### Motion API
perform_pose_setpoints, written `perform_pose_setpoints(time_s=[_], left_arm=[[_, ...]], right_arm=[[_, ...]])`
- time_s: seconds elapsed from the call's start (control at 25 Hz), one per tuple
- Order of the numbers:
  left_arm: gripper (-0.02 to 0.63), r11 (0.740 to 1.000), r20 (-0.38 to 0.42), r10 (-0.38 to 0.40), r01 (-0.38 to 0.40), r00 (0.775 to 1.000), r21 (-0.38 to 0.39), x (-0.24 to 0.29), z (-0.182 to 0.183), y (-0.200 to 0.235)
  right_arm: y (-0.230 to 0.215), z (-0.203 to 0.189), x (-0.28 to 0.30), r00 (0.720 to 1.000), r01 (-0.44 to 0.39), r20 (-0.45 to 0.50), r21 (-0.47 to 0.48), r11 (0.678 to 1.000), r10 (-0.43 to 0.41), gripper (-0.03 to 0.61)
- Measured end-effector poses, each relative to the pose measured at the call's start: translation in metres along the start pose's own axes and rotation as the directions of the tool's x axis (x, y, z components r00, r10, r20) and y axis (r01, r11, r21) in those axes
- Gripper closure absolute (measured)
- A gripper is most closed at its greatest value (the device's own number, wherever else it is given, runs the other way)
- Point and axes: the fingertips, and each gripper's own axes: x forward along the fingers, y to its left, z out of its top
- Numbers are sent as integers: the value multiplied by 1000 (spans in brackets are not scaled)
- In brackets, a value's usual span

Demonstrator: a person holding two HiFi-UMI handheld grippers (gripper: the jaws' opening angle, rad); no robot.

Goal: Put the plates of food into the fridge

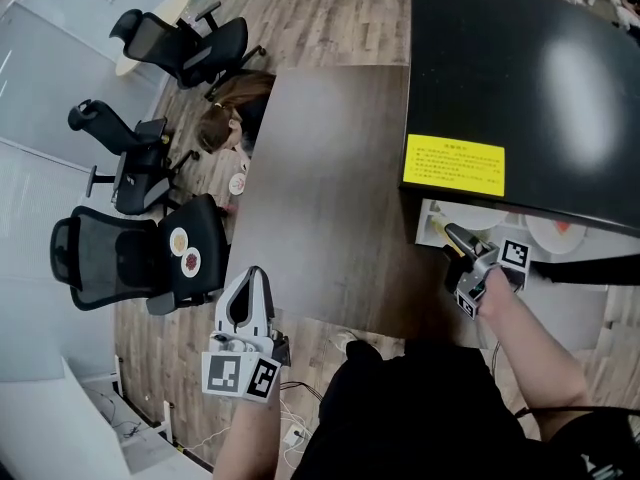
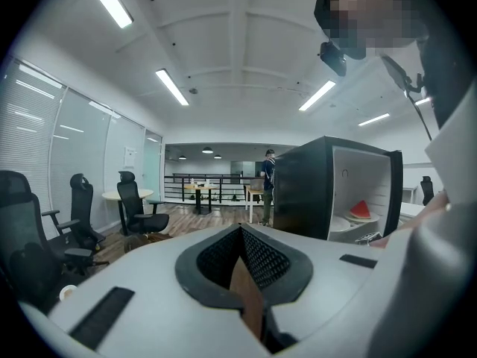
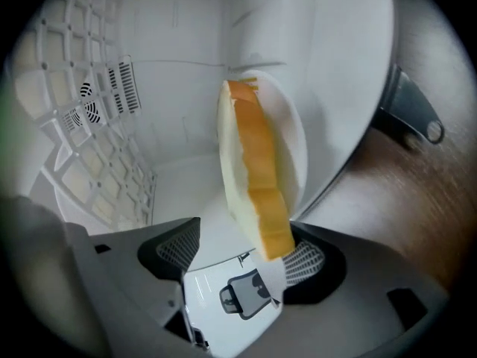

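The right gripper reaches into the open mouth of the black box-shaped fridge with a yellow label, at 3 o'clock in the head view. Its own view shows the jaws spread wide. The near rim of the round white glazed plate stands between them, close to the pad at 4 o'clock but, by my reading, not squeezed. The plate lies inside the fridge's white interior, with a white wire grid at 9 o'clock.

The step in hand looks like the release. To do it well, keep the jaws wide and draw the gripper straight back along its own line. Lifting or twisting could let that pad catch the rim and drag the plate toward the sill.

The plate carries a long curved melon slice, orange flesh on pale rind, spanning most of it. It appears to stand on edge, probably because the camera is rolled.

The left gripper hangs at 7 o'clock by the dark brown table, its jaws pressed together on nothing.
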Motion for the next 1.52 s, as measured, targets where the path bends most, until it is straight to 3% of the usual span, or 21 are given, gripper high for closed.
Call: perform_pose_setpoints(time_s=[0.2,0.48,0.68,0.8,1.0,1.12,1.2,1.4,1.52], left_arm=[[611,1000,11,-16,16,1000,-3,4,4,2],[611,998,27,-67,67,997,4,13,11,-10],[611,995,26,-101,101,995,2,19,9,-24],[609,991,36,-131,132,991,-5,26,10,-35],[609,981,55,-193,194,980,-15,39,11,-63],[609,970,69,-239,241,969,-16,52,10,-83],[611,963,75,-266,268,961,-15,58,11,-94],[609,949,87,-313,314,946,2,63,17,-116],[609,943,100,-332,333,938,1,61,21,-129]], right_arm=[[-19,-16,-4,998,64,-28,11,998,-64,256],[-30,-34,-10,997,55,-44,-41,998,-56,256],[-24,-37,-27,999,-9,-32,-166,986,4,256],[-9,-38,-40,998,-58,-25,-268,962,53,256],[45,-51,-66,972,-227,-45,-437,870,231,256],[75,-42,-87,953,-270,-16,-500,823,303,258],[89,-36,-101,950,-254,2,-576,777,312,258],[124,-21,-139,940,-120,96,-807,578,328,258],[139,-17,-159,922,-79,134,-853,515,363,258]])
